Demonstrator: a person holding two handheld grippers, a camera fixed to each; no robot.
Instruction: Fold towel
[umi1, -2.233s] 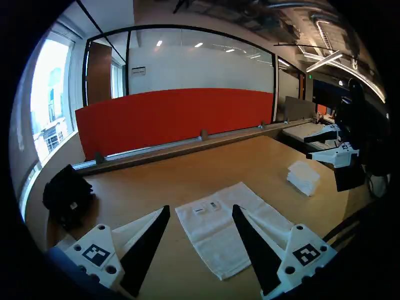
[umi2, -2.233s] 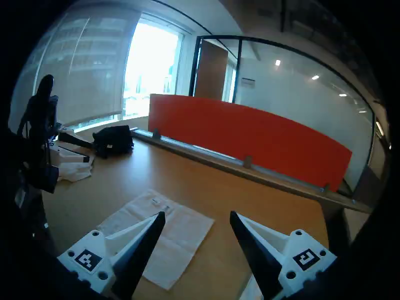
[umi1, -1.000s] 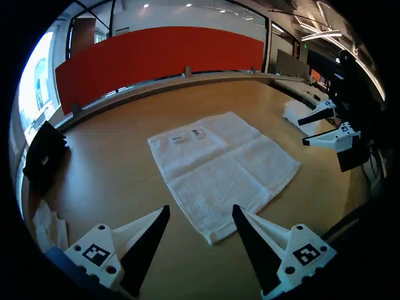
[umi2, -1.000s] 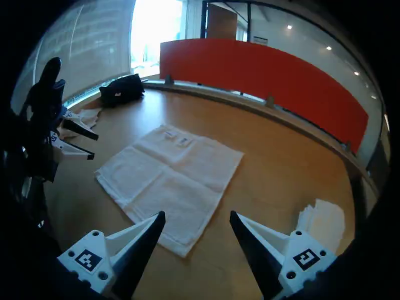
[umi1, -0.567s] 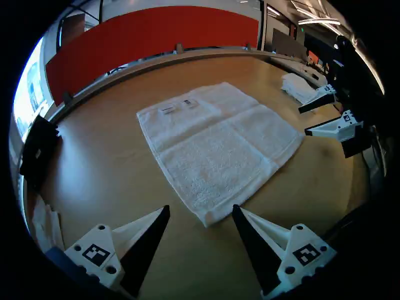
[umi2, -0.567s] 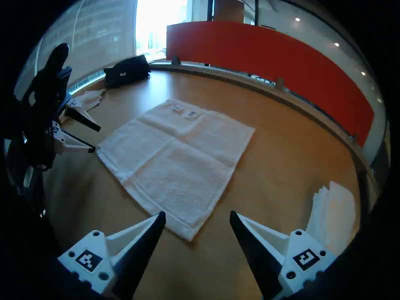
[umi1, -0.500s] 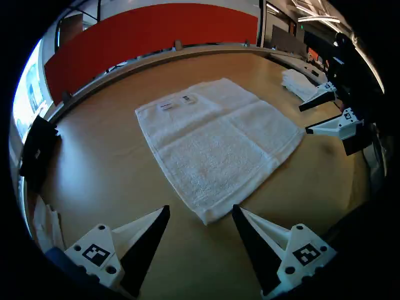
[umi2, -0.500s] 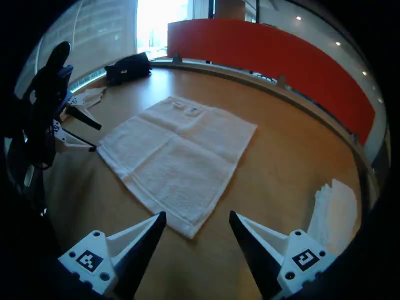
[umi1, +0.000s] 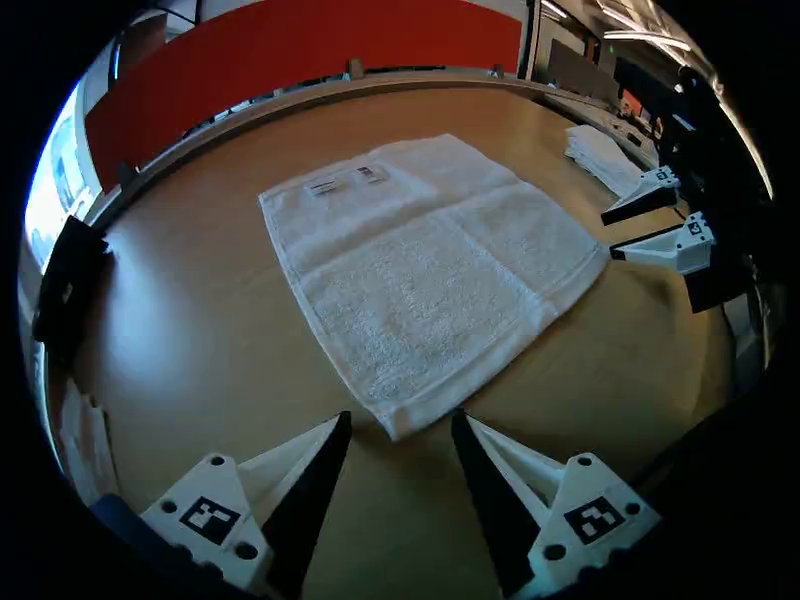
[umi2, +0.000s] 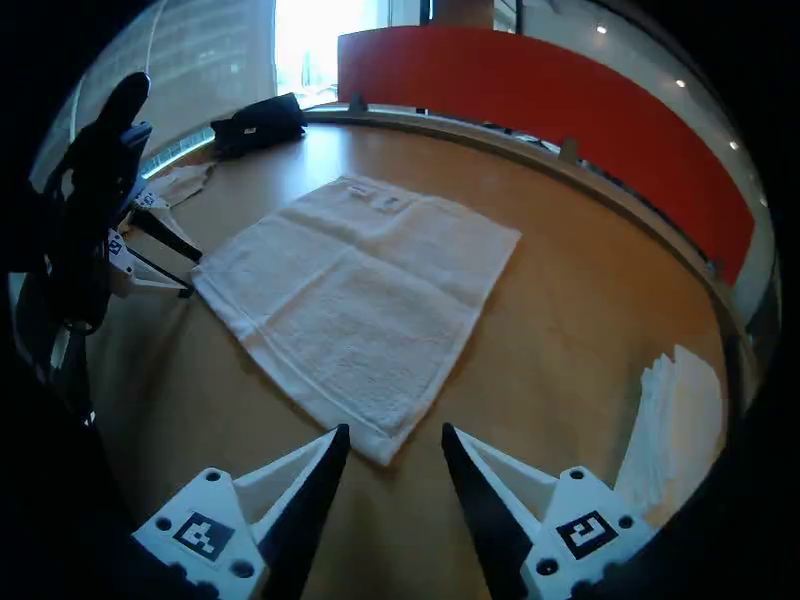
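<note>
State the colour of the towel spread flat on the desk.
The towel is white; left gripper view.

Counted on site: one light wooden tabletop; one white terry towel, spread flat; one stack of folded white cloths; one loose heap of white cloth; one black fabric bag; one red partition panel; two white two-finger grippers, the left gripper and the right gripper.
</note>
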